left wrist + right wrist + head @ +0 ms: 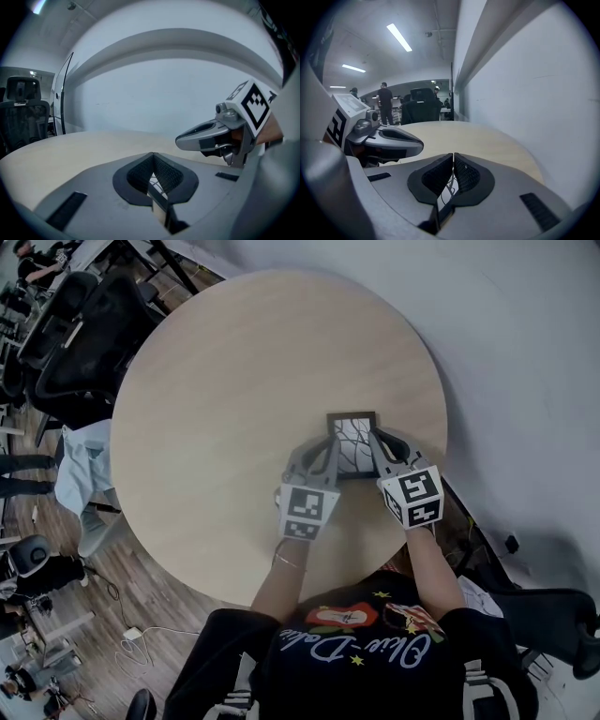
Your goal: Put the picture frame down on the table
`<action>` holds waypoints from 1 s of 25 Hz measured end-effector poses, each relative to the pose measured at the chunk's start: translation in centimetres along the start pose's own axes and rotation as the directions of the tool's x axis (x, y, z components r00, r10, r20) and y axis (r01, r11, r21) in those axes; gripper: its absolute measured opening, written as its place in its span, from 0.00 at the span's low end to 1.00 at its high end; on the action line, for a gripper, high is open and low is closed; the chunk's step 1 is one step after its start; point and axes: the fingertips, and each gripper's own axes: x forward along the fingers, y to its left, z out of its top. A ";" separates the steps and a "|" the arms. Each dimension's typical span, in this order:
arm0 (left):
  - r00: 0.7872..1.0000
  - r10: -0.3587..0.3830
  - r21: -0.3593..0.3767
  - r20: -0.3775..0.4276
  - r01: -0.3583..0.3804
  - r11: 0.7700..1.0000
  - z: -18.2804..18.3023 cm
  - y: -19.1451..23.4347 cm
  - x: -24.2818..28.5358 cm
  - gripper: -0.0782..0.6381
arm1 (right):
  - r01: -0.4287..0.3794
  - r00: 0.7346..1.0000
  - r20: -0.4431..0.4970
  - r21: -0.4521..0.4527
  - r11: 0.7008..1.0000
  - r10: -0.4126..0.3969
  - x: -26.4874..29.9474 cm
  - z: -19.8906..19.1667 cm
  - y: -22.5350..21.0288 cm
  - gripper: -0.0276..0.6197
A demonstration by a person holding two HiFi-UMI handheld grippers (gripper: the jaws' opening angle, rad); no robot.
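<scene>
Picture frame [353, 442] toward right edge of table [234, 381]; left gripper [331, 446] pinches its left side, right gripper [377, 443] its right side

left gripper [153, 164] clamped on thin dark-edged picture frame [158, 201] over pale round wooden surface [70, 150]; right gripper [187, 137] alongside at right, black office chair [21, 117] far left.

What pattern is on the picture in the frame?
Thin dark branching lines on white, inside the black picture frame; head view shows it best.
</scene>
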 end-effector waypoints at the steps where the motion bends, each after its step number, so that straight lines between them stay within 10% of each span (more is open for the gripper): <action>1: 1.000 -0.002 0.001 0.006 0.002 1.000 0.2 -0.1 -0.2 0.11 | 0.001 1.000 0.005 -0.001 1.000 -0.001 -0.2 0.2 0.1 0.05; 25: 0.998 -0.001 0.016 0.060 0.001 1.000 2.1 -0.9 -2.6 0.11 | 0.002 0.998 0.067 -0.013 1.000 -0.001 -2.3 2.6 1.8 0.04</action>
